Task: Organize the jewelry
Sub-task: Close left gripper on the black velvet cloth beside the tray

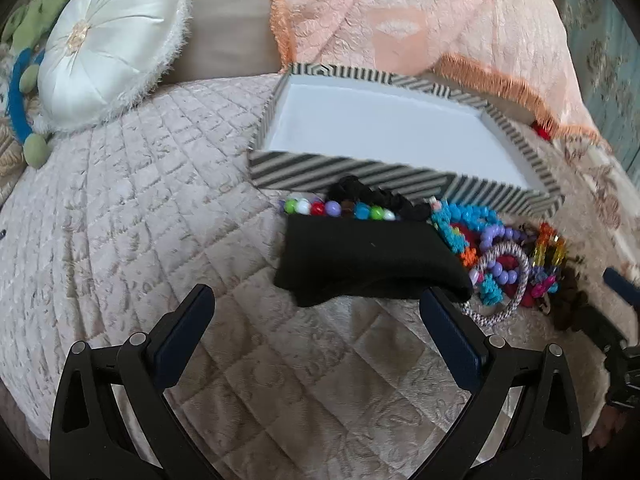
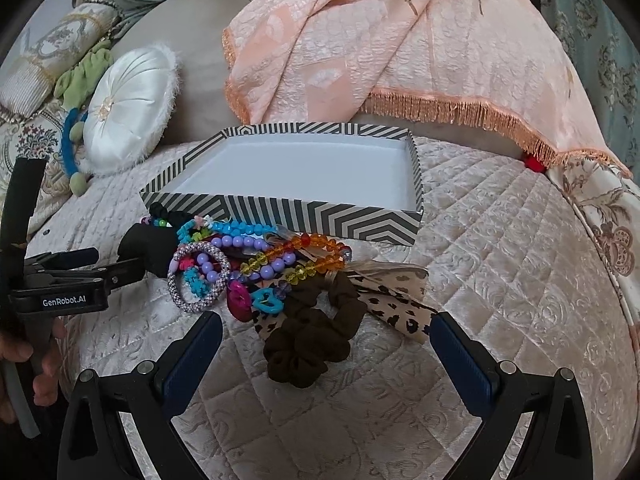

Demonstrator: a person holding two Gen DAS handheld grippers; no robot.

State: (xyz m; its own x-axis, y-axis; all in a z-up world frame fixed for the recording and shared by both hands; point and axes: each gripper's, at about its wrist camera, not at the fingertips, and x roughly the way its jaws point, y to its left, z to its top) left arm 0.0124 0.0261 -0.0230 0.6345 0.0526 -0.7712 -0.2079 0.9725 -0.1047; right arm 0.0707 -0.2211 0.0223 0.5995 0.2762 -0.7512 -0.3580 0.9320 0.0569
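A striped shallow box (image 1: 352, 170) (image 2: 320, 216) with a bare white inside sits on the quilted bed. Just in front of it lies a heap of jewelry and hair things: coloured bead bracelets (image 1: 340, 209) (image 2: 256, 244), a woven ring bracelet (image 2: 198, 276), a folded black cloth band (image 1: 368, 256) (image 2: 150, 250), a brown scrunchie (image 2: 316, 340) and a leopard-print ribbon (image 2: 400, 308). My left gripper (image 1: 318, 300) is open, and its right fingertip (image 1: 434, 300) meets the black band's near corner. My right gripper (image 2: 326, 326) is open over the brown scrunchie, nothing held.
A white round satin cushion (image 1: 108, 44) (image 2: 128, 108) and green and blue soft items lie at the back left. A peach fringed blanket (image 1: 420, 20) (image 2: 400, 52) drapes behind the box. A hand (image 2: 24, 356) holds the left gripper (image 2: 120, 264) at the left edge.
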